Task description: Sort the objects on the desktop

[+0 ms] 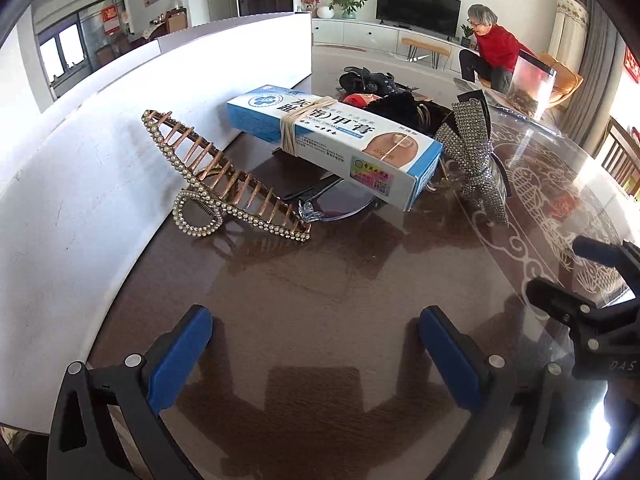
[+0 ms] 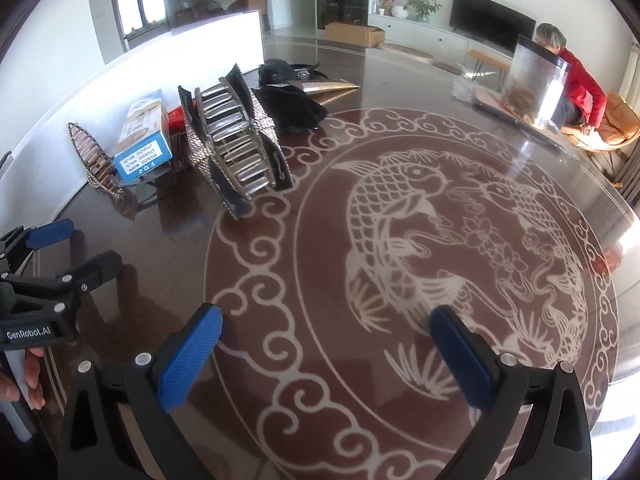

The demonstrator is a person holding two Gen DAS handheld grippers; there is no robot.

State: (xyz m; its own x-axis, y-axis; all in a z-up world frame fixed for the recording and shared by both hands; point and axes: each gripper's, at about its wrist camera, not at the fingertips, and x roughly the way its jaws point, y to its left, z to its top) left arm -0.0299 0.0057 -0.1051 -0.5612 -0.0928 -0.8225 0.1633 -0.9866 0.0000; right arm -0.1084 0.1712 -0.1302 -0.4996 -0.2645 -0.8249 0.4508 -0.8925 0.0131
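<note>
Left gripper (image 1: 316, 354): blue-padded fingers (image 1: 180, 356) spread wide, nothing between them, low over the glass-topped table (image 1: 320, 280). Right gripper (image 2: 326, 354): fingers likewise apart and empty, over the white koi pattern (image 2: 440, 220) in the table top.

Items lie in a cluster ahead of the left gripper, along a white board (image 1: 100, 160) standing at the table edge.
- Pearl-edged hair claw clip (image 1: 224, 184): copper-coloured teeth, long axis running from far left toward near right, leaning against the board.
- Blue-and-white cream box (image 1: 336, 140): bound across the middle with rubber bands (image 1: 290, 128), printed with Chinese text and a toenail picture. Long axis runs far left to near right; its near end sits raised over a pair of spectacles (image 1: 332, 204).
- Rhinestone bow clip (image 1: 476, 152): just right of the box. Right wrist view shows its silver teeth (image 2: 236, 144) facing up.
- Black fabric items (image 2: 292, 108): behind the bow clip.

A clear container (image 2: 532, 84) stands at the table's far right, well apart. A person in red (image 1: 492, 52) sits beyond the table.
</note>
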